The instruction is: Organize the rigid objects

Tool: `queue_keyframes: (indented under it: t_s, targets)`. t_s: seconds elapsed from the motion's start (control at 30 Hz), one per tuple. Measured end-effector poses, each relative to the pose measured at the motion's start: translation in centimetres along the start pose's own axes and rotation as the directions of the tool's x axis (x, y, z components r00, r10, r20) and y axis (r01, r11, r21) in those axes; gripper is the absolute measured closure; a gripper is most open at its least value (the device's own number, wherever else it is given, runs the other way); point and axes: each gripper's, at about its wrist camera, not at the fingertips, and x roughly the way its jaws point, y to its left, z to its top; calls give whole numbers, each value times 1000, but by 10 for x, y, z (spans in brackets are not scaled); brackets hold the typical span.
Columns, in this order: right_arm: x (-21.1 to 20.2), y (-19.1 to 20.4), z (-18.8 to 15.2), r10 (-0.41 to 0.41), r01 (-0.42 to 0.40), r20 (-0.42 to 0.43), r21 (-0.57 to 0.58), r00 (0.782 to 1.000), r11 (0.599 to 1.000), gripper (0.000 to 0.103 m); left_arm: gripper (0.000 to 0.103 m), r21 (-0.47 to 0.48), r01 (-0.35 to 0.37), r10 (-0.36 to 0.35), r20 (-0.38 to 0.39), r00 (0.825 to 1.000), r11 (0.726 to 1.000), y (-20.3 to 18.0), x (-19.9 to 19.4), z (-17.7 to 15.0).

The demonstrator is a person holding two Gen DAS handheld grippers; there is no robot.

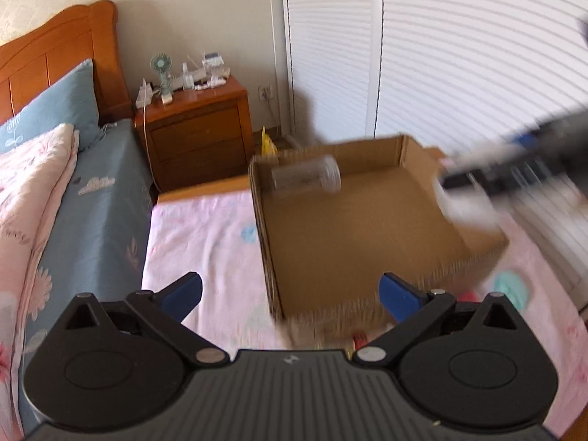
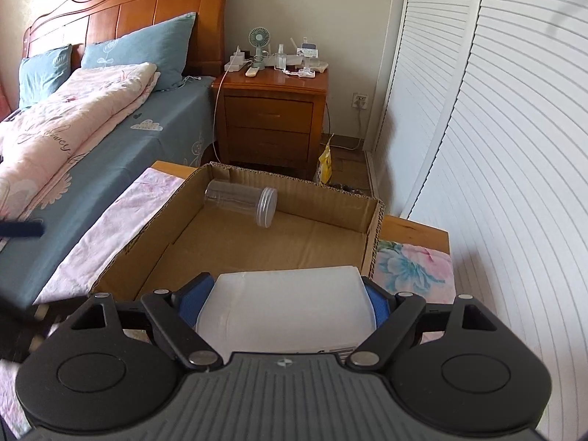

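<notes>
Clear jar lying in cardboard box.
Right gripper fingers clamped on white container, sharp only in right view; left gripper fingers apart, empty.

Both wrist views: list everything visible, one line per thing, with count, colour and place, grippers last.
cardboard box: one, brown, open-topped, on the floral cloth
clear jar: one, transparent with a screw lid, lying on its side in the box's far corner
white container: one, translucent white, between the right gripper's jaws at the box's near edge
floral cloth: one, pink, under the box
bed: one, blue sheet, pink quilt, blue pillows, wooden headboard, left
nightstand: one, brown wood, cluttered top with a small green fan
louvred doors: white, right
yellow bag: one, on the floor behind the box
left gripper: black, blue pads, jaws wide open, empty
right gripper: black, blue pads, closed on the white container
</notes>
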Motion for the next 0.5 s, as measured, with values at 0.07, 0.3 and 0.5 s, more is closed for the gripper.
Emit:
queue_keyframes:
  t_s: [0.07, 0.3, 0.5]
  targets:
    - [10, -2, 8, -2, 2, -5, 13, 1000, 1000, 16, 1, -12, 14, -14, -5, 1000, 1000, 1, -4, -12]
    - [35, 0, 34, -19, 19, -3, 22, 1000, 1000, 16, 1, -84, 25, -24, 15, 1000, 996, 9, -17, -39]
    - [52, -3, 50, -47, 44, 37, 72, 998, 996, 8, 1, -57, -26, 27, 19, 999, 998, 5, -23, -50]
